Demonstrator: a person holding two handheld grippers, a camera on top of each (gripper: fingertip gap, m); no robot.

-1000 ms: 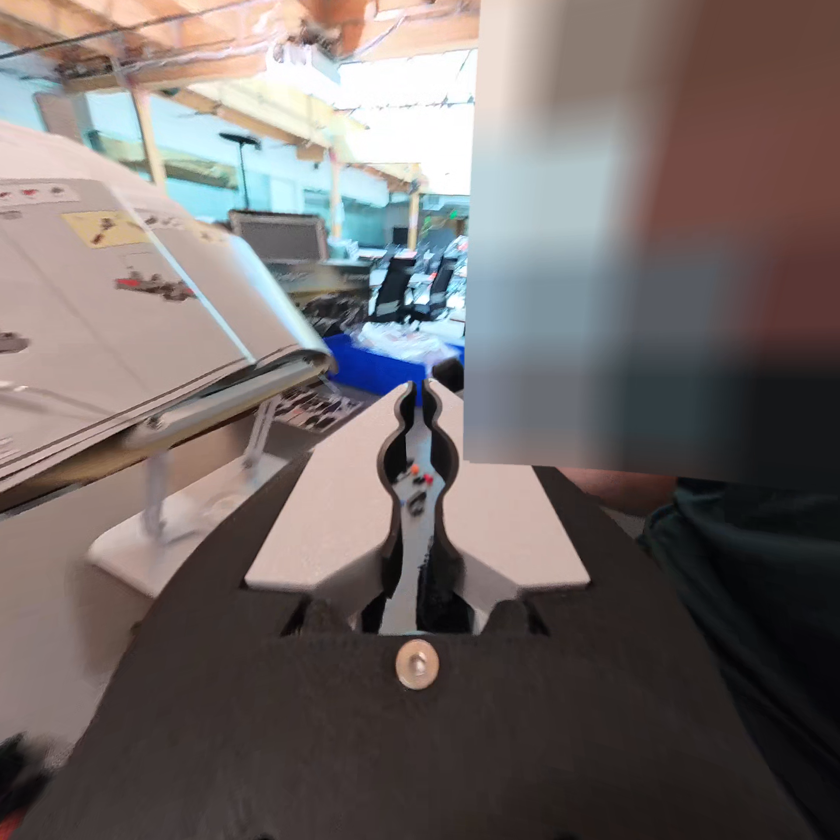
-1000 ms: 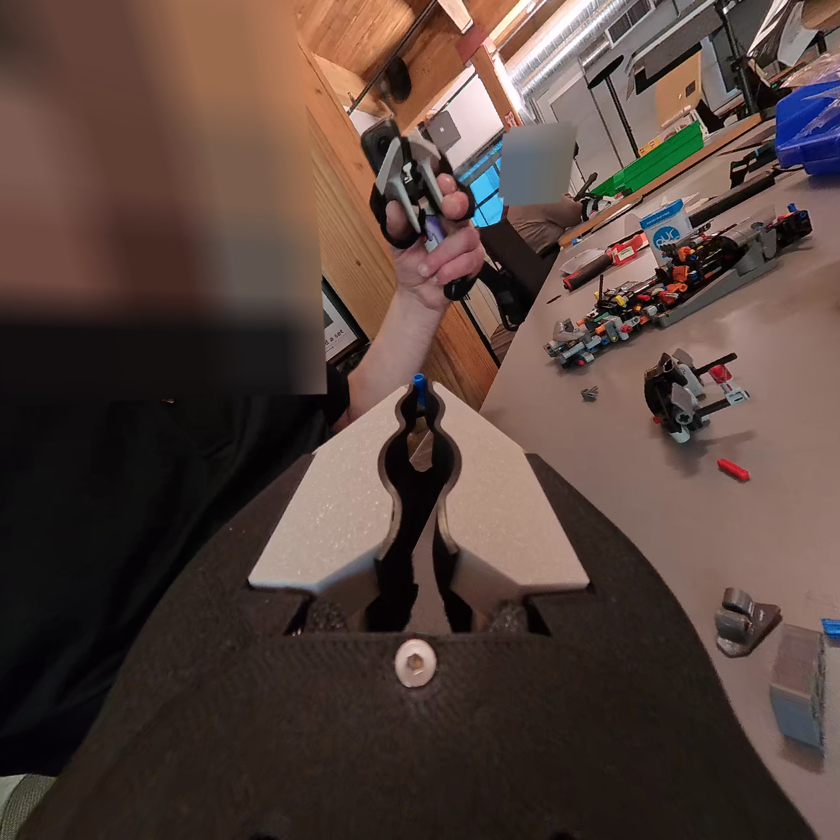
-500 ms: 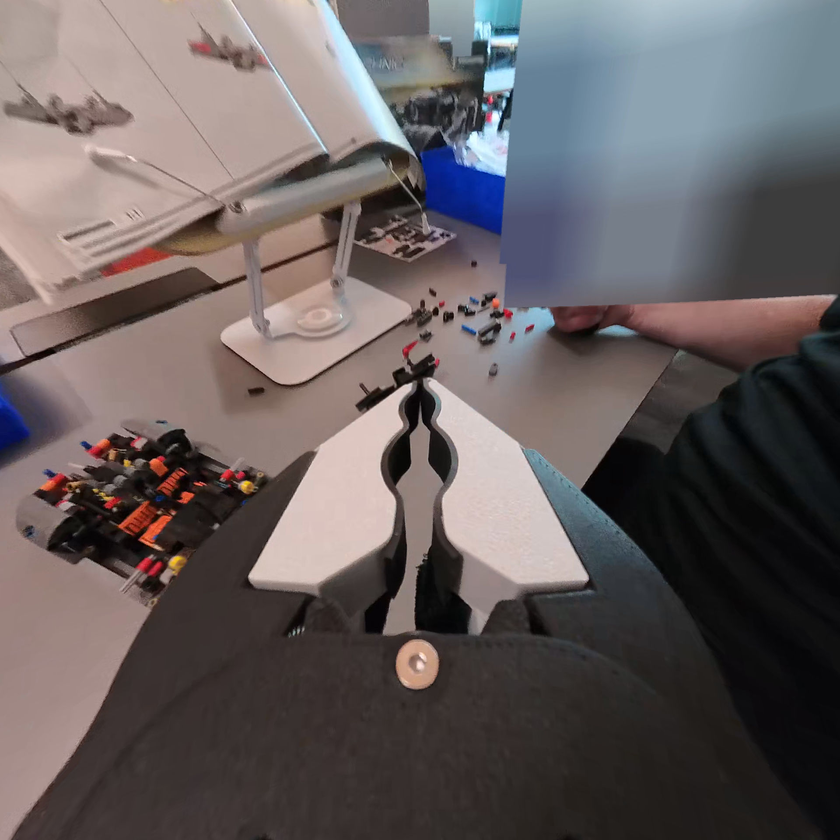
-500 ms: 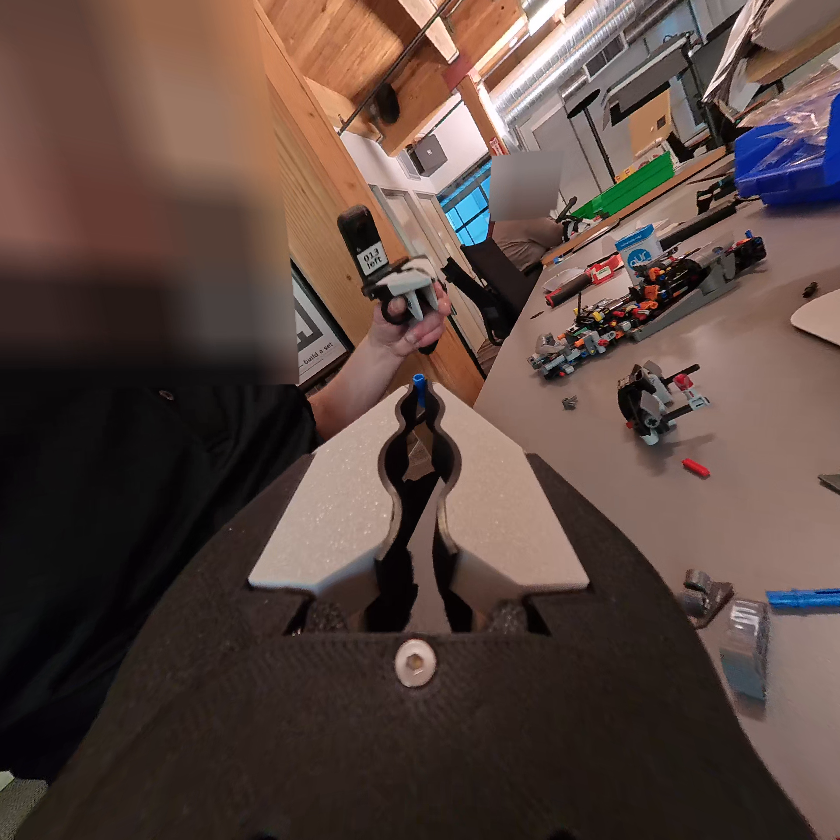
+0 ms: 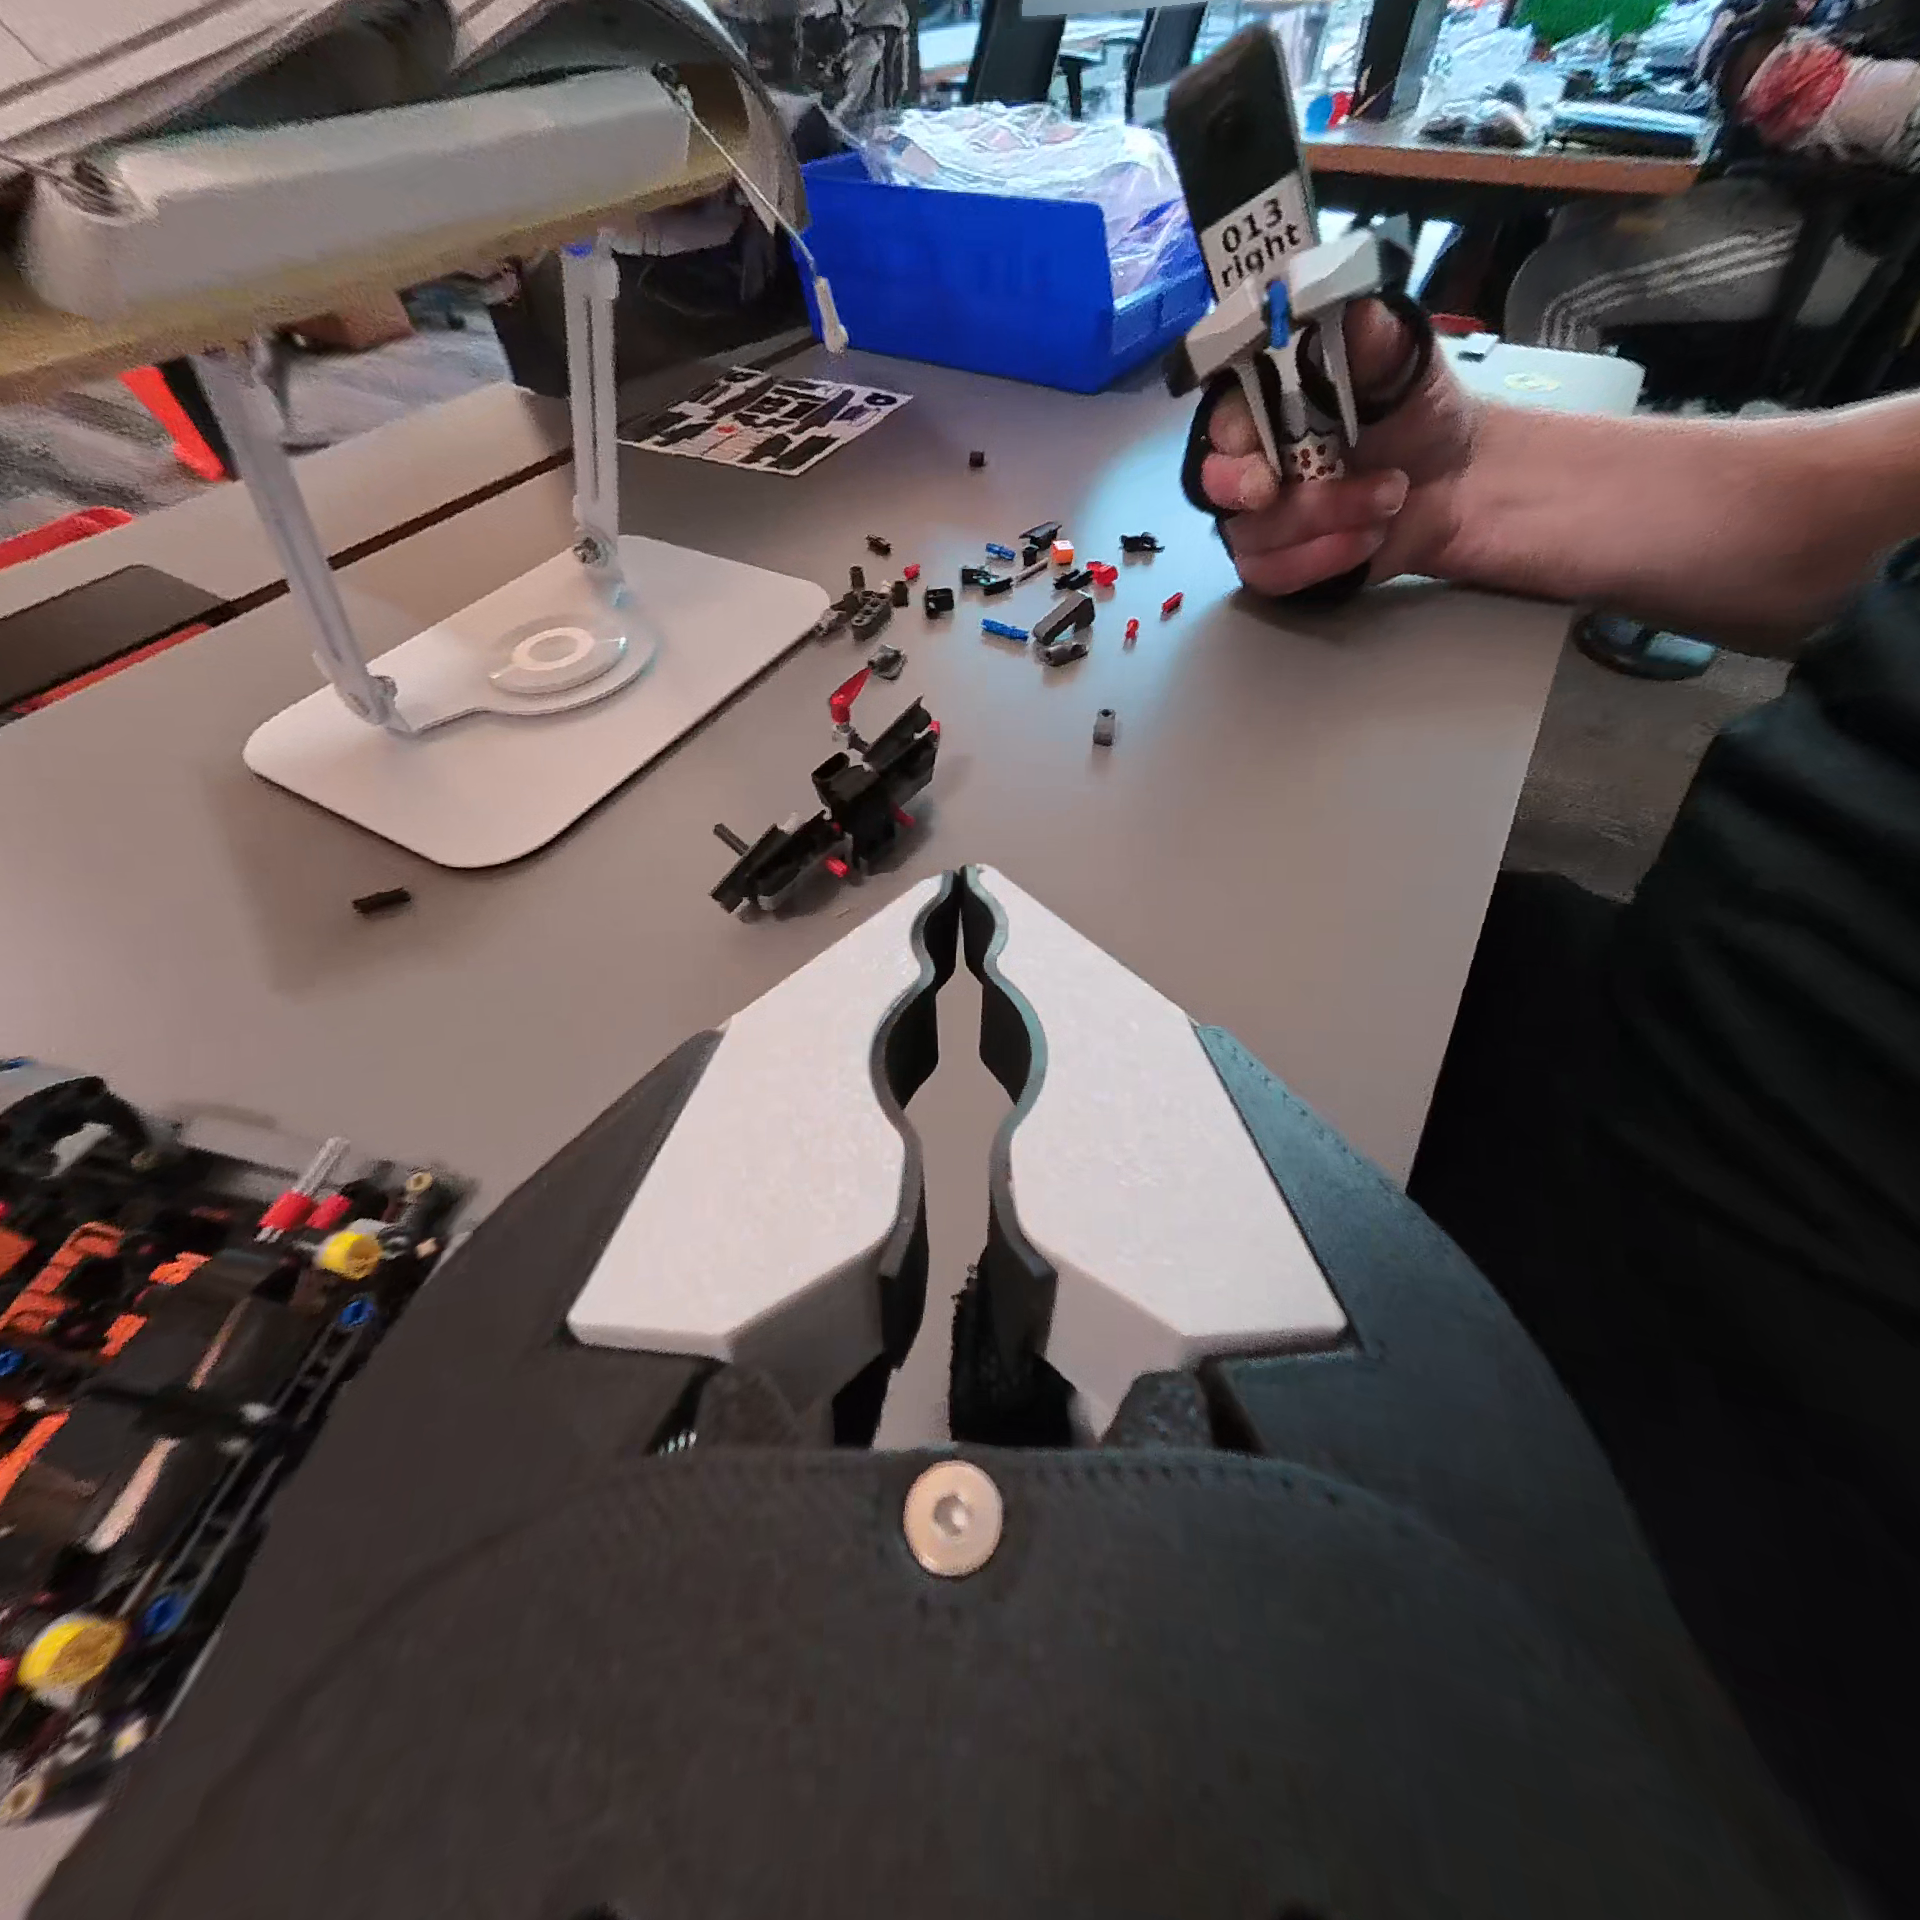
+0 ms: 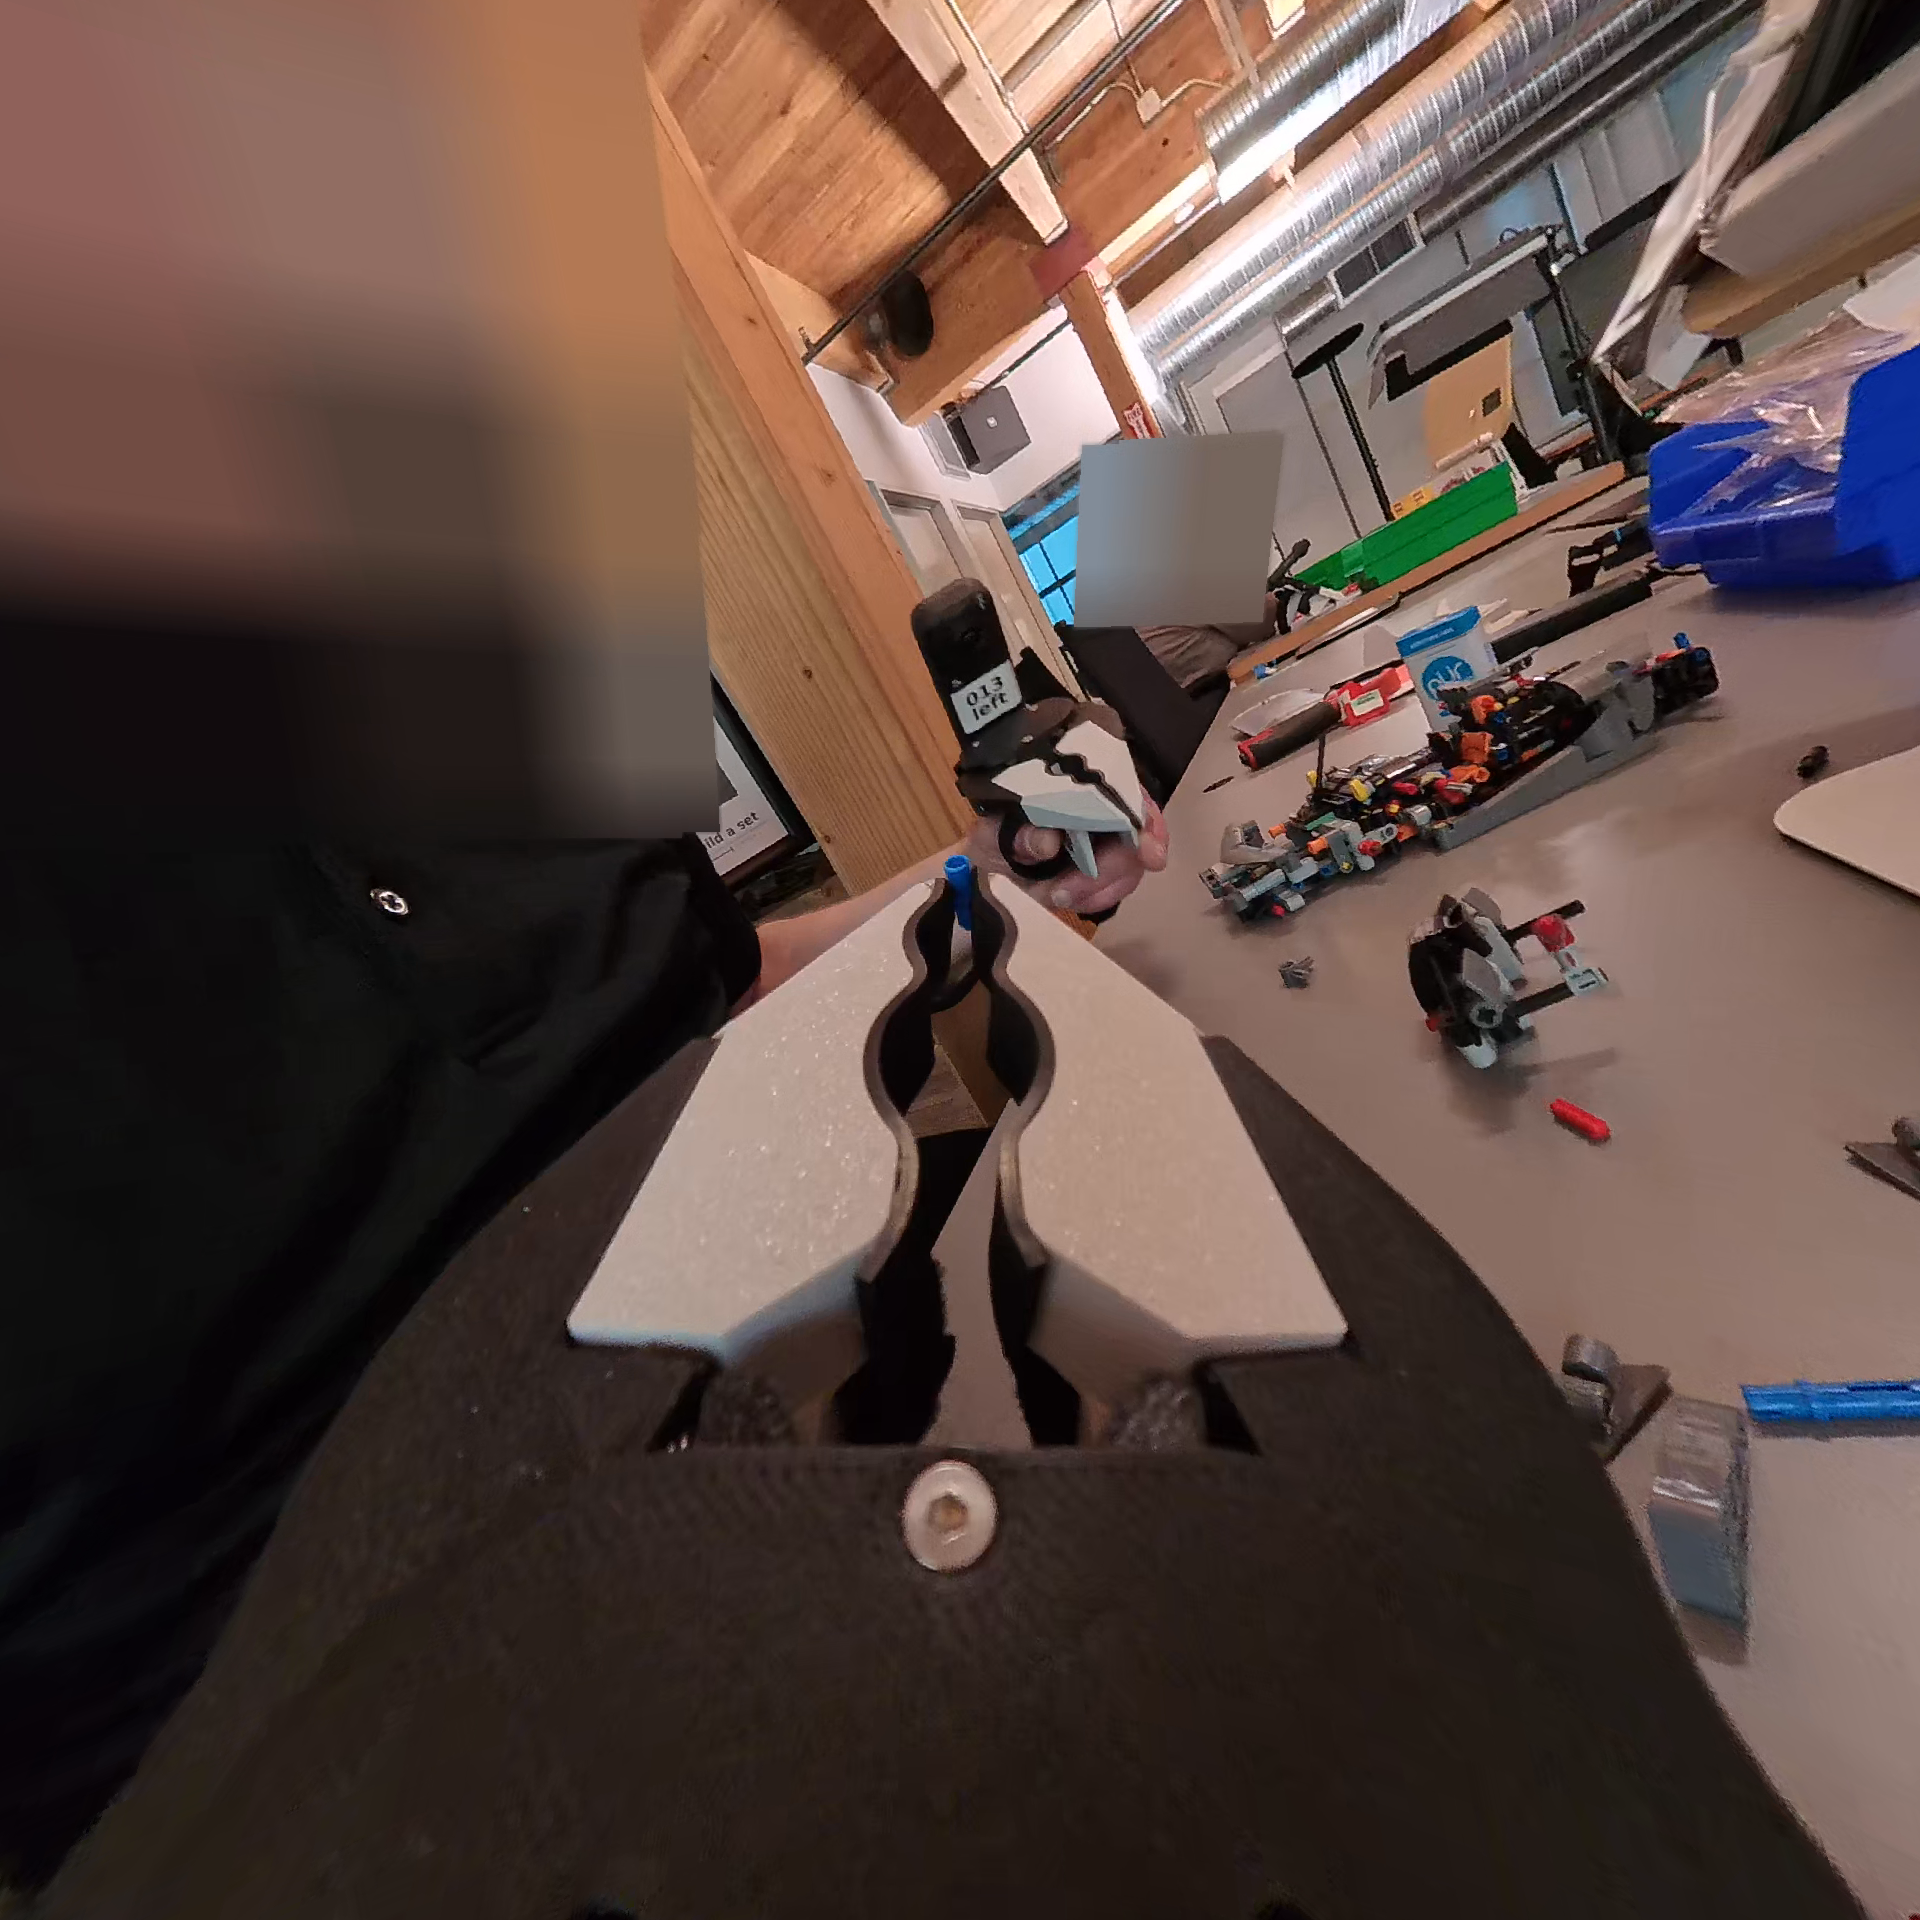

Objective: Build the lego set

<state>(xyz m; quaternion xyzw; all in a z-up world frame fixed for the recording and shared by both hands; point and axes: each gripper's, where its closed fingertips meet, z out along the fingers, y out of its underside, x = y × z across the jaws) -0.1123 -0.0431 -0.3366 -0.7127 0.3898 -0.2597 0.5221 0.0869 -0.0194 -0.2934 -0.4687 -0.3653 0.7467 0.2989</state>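
Note:
My left gripper (image 5: pixel 961 883) is shut and empty, held above the grey table (image 5: pixel 1299 831) just short of a small black sub-assembly (image 5: pixel 836 805). My right gripper (image 6: pixel 961 896) is shut on a small blue pin (image 6: pixel 958 883) and held up off the table near the table's edge. It also shows in the left wrist view (image 5: pixel 1280 322), upright in a hand at the far right. The left gripper shows in the right wrist view (image 6: pixel 1075 795) at the middle. A long multicoloured chassis build (image 5: pixel 135 1382) lies at the lower left, also seen in the right wrist view (image 6: pixel 1455 779).
A white book stand (image 5: pixel 520 675) holds an open instruction booklet (image 5: pixel 312 62) at the back left. Several loose small parts (image 5: pixel 1029 603) lie scattered behind the sub-assembly. A sticker sheet (image 5: pixel 764 421) and blue bin (image 5: pixel 987 270) stand farther back. A red pin (image 6: pixel 1579 1120), grey pieces (image 6: pixel 1694 1496) and blue axle (image 6: pixel 1829 1401) lie to the right. The gap from one gripper's tips to the other's is roughly 20 centimeters.
My left gripper has come down from pointing up and out toward the table, closing on the black sub-assembly. My right gripper has kept hold of the blue pin and shifted only slightly.

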